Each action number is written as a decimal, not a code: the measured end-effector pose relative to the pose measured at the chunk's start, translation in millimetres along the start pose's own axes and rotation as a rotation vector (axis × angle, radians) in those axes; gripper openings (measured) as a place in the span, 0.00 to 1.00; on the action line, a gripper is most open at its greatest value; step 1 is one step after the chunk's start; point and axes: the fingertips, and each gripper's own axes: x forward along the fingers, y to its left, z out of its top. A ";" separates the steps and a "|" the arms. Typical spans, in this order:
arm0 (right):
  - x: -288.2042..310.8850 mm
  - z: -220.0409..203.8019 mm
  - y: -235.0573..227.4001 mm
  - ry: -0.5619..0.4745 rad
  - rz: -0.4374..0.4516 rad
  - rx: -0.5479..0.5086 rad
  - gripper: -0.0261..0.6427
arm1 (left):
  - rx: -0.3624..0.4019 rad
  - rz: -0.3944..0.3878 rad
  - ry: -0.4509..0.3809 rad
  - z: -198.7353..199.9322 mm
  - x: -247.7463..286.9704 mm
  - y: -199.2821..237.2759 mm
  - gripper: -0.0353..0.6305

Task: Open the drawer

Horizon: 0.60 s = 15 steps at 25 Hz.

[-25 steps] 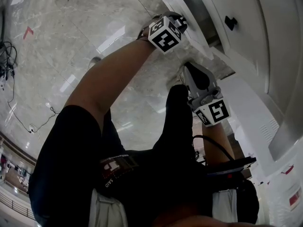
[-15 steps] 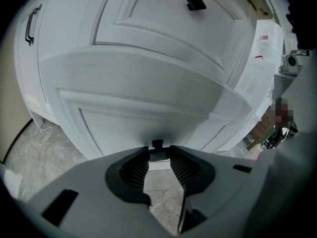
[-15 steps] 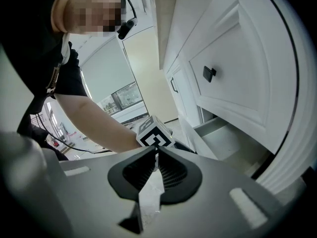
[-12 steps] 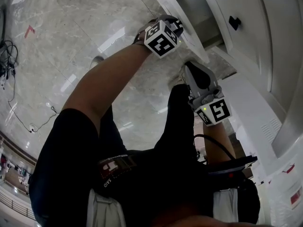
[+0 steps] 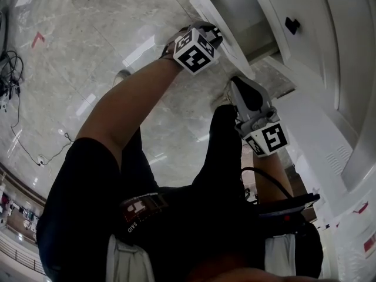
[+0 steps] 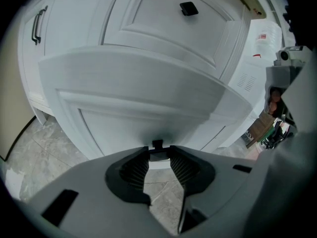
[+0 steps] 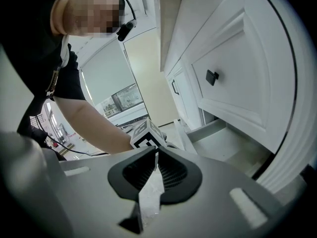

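The white bottom drawer (image 5: 244, 13) stands partly pulled out of the cabinet, its inside showing in the head view. Its front panel (image 6: 133, 103) fills the left gripper view, and the open box (image 7: 223, 143) shows in the right gripper view. My left gripper (image 6: 158, 150) is shut on the small black drawer knob (image 6: 157, 144) at the middle of that panel. In the head view this gripper (image 5: 205, 31) sits against the drawer front (image 5: 214, 22). My right gripper (image 7: 155, 152) is shut with nothing in it, held back near my knee (image 5: 235, 87).
Above the open drawer is a shut white drawer with a square black knob (image 6: 188, 8). A cabinet door with a black bar handle (image 6: 37, 25) is at the left. Polished marble floor (image 5: 88, 34) spreads below, with cables (image 5: 9, 69) at its far left. A white vented panel (image 5: 329, 151) stands at the right.
The left gripper has drawn leftward in the head view with the knob in its jaws, and the drawer has slid farther out. The right gripper has kept still.
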 end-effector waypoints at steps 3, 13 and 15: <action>-1.2 -2.0 1.6 -0.001 0.000 -0.001 0.03 | 0.001 0.002 0.000 -3.9 -3.2 -0.4 0.26; -2.1 -7.4 5.8 0.016 0.001 -0.016 0.03 | 0.002 0.005 0.005 -18.7 -15.5 -1.9 0.26; -1.5 -7.0 6.7 0.016 0.001 -0.017 0.03 | 0.003 0.004 0.008 -22.0 -18.1 -2.0 0.26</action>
